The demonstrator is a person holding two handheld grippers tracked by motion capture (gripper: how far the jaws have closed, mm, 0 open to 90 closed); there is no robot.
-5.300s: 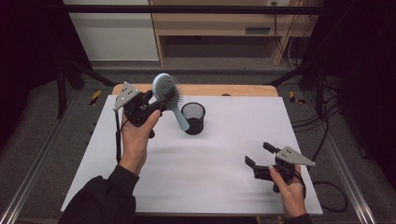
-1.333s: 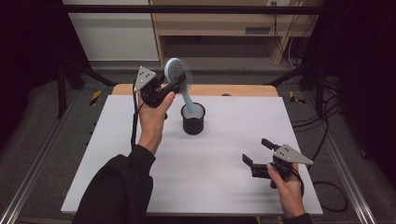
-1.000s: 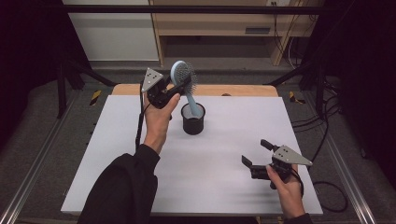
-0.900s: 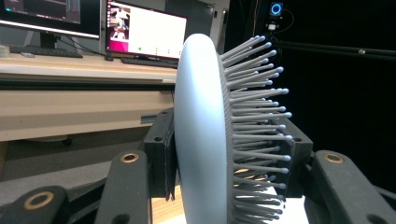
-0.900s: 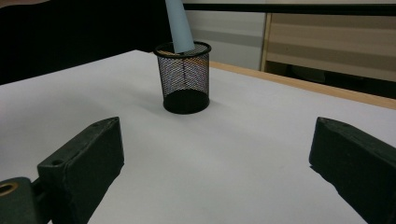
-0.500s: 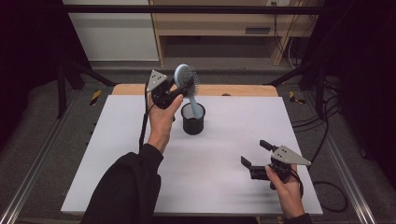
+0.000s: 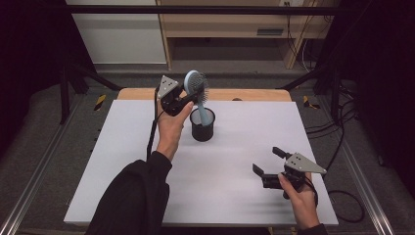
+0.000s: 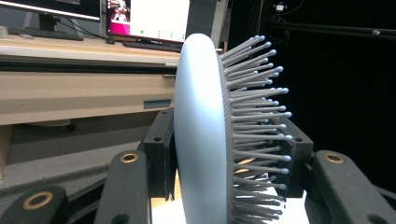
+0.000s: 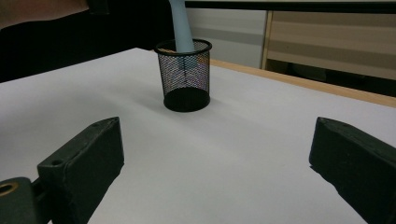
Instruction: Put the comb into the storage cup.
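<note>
High view: brush [image 7: 196, 86] head clamped by left tongs [image 7: 182, 99], held upright, handle lowered into mesh cup [image 7: 202, 124] at desk [image 7: 122, 147] rear. Right tongs [image 7: 268, 163] held wide apart, nothing gripped, near front right.

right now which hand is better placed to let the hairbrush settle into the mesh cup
Left. The left claw is already clamped on the hairbrush head, its handle inside the mesh cup. The right claw sits open, low over the table's near right.
</note>
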